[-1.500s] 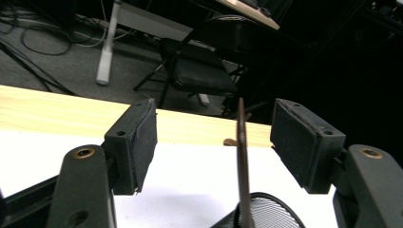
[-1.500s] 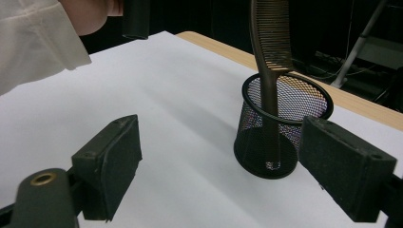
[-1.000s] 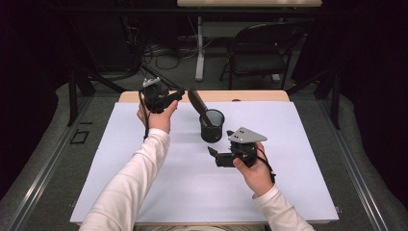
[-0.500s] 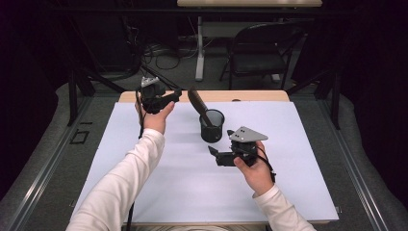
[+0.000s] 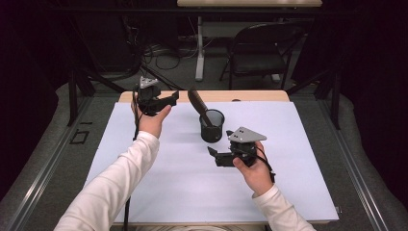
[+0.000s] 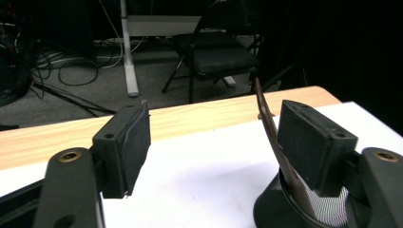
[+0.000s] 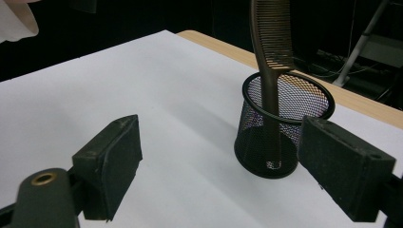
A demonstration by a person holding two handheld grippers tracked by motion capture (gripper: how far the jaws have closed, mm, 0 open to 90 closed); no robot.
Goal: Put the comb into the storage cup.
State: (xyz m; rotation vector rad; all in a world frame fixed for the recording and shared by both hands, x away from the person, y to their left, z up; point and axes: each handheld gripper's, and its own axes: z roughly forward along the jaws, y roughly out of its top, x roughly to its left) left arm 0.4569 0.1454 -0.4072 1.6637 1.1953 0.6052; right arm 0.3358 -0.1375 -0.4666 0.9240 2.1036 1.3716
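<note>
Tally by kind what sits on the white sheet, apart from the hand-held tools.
Mesh cup: 1, black, upright.
Comb: 1, brown, standing in the cup with its teeth end up, leaning on the rim.
Total: 2.

Comb [image 5: 197, 101] in cup [image 5: 211, 126], cup on table [image 5: 298, 183] centre

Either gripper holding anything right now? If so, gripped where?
Nothing is held. The left gripper and right gripper both stand open and empty. The brown plastic comb stands by itself in the black mesh cup.
</note>
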